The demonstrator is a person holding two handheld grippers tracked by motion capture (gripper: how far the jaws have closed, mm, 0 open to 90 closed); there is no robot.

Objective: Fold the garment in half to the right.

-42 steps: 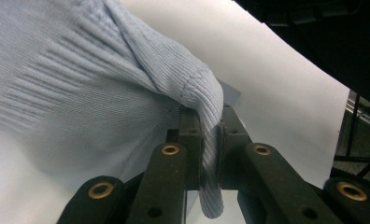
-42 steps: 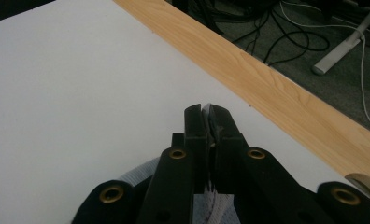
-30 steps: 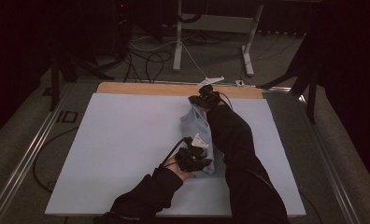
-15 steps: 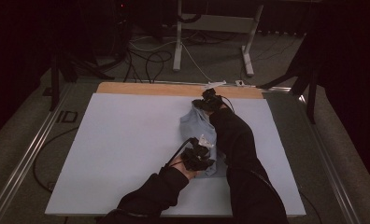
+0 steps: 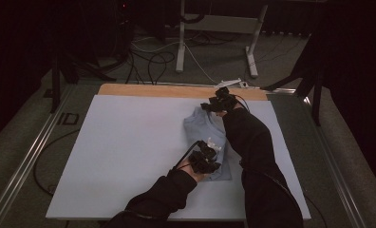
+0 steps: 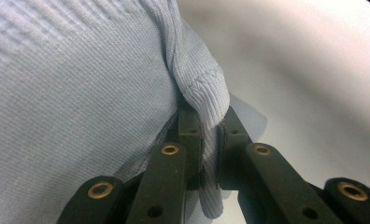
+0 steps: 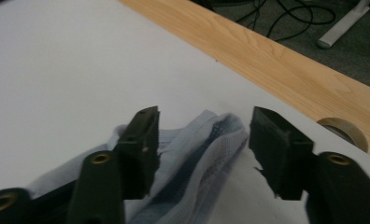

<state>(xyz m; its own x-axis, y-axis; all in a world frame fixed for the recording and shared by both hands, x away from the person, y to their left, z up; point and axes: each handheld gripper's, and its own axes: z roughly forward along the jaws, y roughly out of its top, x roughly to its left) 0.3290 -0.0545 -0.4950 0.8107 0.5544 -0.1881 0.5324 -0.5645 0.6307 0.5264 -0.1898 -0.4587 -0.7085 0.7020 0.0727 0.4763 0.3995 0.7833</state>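
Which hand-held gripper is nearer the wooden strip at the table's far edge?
Right. The right hand-held gripper sits just short of the wooden strip; the left hand-held gripper is well back.

One pale blue knitted cloth garment (image 5: 202,130) lies on one white table sheet (image 5: 129,152). Two black two-jaw grippers are at it, the left gripper (image 5: 210,154) and the right gripper (image 5: 213,105). One round roll of tape (image 7: 344,131) rests on the single light wooden board (image 7: 276,60).

White sheet (image 5: 129,156) covers most of the table; bare wooden strip (image 5: 153,90) along its far edge. Roll of tape (image 7: 344,130) lies on the wood. Beyond, on grey floor: black cables (image 5: 153,59), white stand legs (image 5: 181,52)
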